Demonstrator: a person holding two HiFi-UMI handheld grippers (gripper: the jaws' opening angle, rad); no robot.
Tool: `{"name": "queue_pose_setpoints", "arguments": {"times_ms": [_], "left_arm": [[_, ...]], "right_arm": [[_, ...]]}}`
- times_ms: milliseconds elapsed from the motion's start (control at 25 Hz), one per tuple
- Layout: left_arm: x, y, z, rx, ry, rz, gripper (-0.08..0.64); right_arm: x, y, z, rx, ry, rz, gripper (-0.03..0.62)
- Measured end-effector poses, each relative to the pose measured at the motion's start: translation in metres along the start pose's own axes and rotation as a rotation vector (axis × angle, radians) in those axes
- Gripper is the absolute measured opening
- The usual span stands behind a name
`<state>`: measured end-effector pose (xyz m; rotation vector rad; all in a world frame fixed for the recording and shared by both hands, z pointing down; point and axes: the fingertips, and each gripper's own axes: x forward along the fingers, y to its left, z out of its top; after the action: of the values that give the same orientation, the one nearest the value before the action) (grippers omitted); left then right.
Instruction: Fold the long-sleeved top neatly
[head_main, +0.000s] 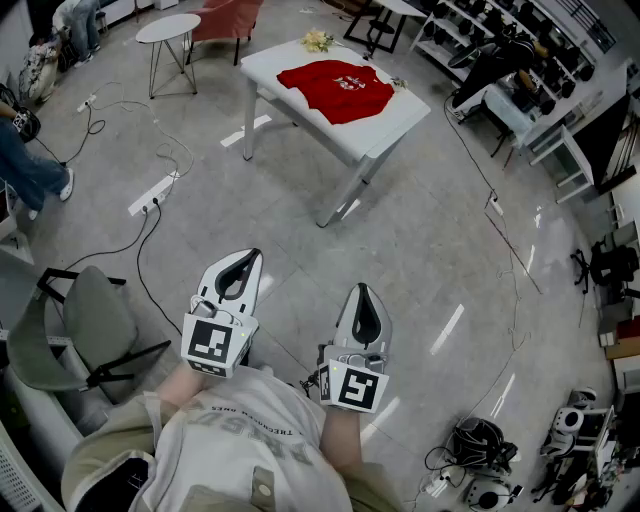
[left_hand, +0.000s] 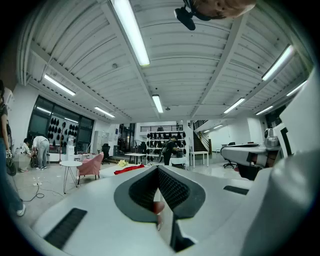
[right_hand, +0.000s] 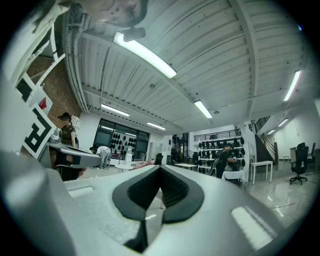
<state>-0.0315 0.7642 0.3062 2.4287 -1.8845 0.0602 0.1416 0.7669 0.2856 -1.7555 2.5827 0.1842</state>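
Red cloth, the long-sleeved top, lies spread flat on the white surface in the upper middle of the head view. That suits a fold which needs the whole garment laid out first. A small yellowish bundle sits at the surface's far corner, just beside the top's edge. The person stands well apart from the surface, with bare grey floor between, so the folding looks not yet begun. Both tools are carried in the lower middle of the frame, pointing level toward the surface, which reads as a carrying posture for the approach rather than a reach. The left hand-held gripper is clenched, its dark pads meeting with nothing between them; its own view shows the top only as a thin red strip far off, left of centre. The right hand-held gripper is likewise closed tight and empty, touching nothing
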Motion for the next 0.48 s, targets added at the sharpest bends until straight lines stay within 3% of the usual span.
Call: {"name": "queue_pose_setpoints", "arguments": {"times_ms": [480], "left_arm": [[0.013, 0.013, 0.003, 0.006, -0.001, -0.008, 0.011]], "right_arm": [[0.019, 0.010, -0.001, -0.007, 0.006, 0.014, 0.000]]}}
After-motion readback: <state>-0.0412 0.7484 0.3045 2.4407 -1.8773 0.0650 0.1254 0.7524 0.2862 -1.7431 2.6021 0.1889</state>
